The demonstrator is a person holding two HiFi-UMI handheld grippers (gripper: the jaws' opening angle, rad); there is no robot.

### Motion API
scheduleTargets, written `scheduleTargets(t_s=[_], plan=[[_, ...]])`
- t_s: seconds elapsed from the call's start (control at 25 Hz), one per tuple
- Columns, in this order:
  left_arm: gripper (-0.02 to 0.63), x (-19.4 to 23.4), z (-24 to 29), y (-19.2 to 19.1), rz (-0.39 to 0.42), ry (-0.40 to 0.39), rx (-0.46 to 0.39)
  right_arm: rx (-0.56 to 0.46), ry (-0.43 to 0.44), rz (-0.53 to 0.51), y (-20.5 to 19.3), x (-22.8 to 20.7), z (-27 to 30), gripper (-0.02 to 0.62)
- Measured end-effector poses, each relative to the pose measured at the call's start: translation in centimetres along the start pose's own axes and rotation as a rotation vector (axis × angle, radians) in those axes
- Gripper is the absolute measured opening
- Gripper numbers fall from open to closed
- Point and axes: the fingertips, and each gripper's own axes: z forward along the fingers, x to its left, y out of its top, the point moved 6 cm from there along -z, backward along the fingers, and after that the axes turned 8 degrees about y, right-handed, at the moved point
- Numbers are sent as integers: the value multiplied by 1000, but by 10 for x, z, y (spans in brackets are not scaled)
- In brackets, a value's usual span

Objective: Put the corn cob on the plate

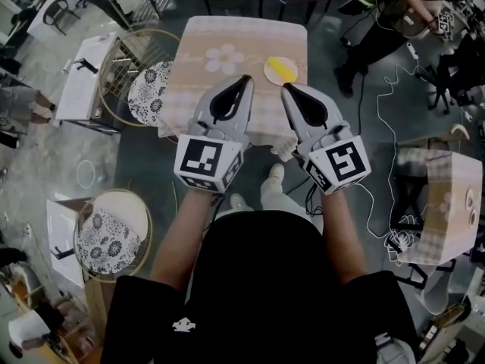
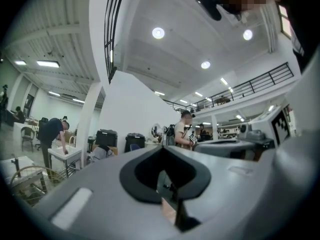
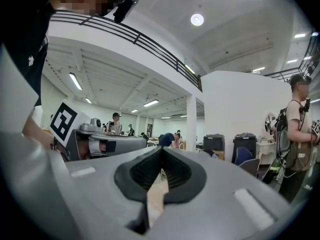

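Yellow against the pale cloth, the corn cob (image 1: 286, 72) is lying at the far right part of the table (image 1: 227, 29), and it seems to be resting across the small cream plate (image 1: 270, 67). From the head view it is too small to tell whether all of it is sitting inside the rim. Nothing is touching it. Nearer the person, the left gripper (image 1: 246, 79) and the right gripper (image 1: 286, 88) are pointing level toward the table, side by side. Their tips are hovering over the near half of the cloth, short of the plate. Each gripper's own view is showing its jaws meeting at the tips with nothing between them, so both are closed and carrying nothing. Around the table, a round stool (image 1: 148, 89) with a patterned cushion is standing at its left edge, and a checked box (image 1: 439, 196) is sitting well apart on the floor to the right. Judging by how things are lying, the placing is looking finished, or very nearly so. What may be remaining is only a check that the cob is sitting fully on the plate.
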Motion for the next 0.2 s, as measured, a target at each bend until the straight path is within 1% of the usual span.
scheduleTargets(t_s=[0.2], plan=[[9, 8, -28, -1, -8, 9, -3, -7, 8, 10, -1, 28, 1, 2]])
